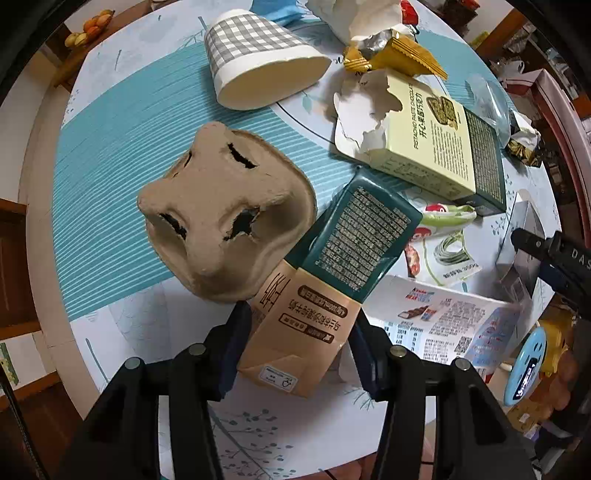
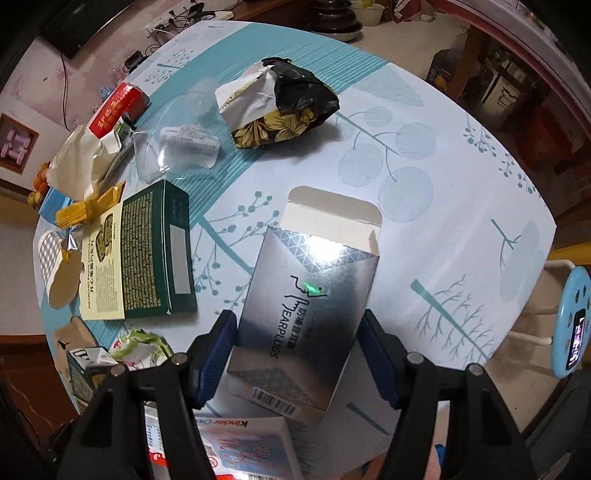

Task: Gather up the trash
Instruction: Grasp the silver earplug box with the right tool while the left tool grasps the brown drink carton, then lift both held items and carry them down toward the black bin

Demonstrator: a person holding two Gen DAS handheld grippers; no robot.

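Left tongs [image 1: 295, 343] pinched a tan-and-green carton [image 1: 325, 280], right tongs [image 2: 295, 354] bracketed a silver earplugs box [image 2: 303, 314]; wrappers and boxes beyond both remained uncollected on the table [image 2: 424, 229].

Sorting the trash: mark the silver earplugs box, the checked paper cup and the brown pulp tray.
silver earplugs box [image 2: 314, 310], right wrist view, printed top face.
checked paper cup [image 1: 251, 40], left wrist view, checked side wall.
brown pulp tray [image 1: 218, 199], left wrist view, central hump.

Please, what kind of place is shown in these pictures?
Probably a home dining room: a round table with a teal patterned tablecloth, littered with snack packaging such as a pale yellow chocolate box, beside a wooden shelf holding fruit.
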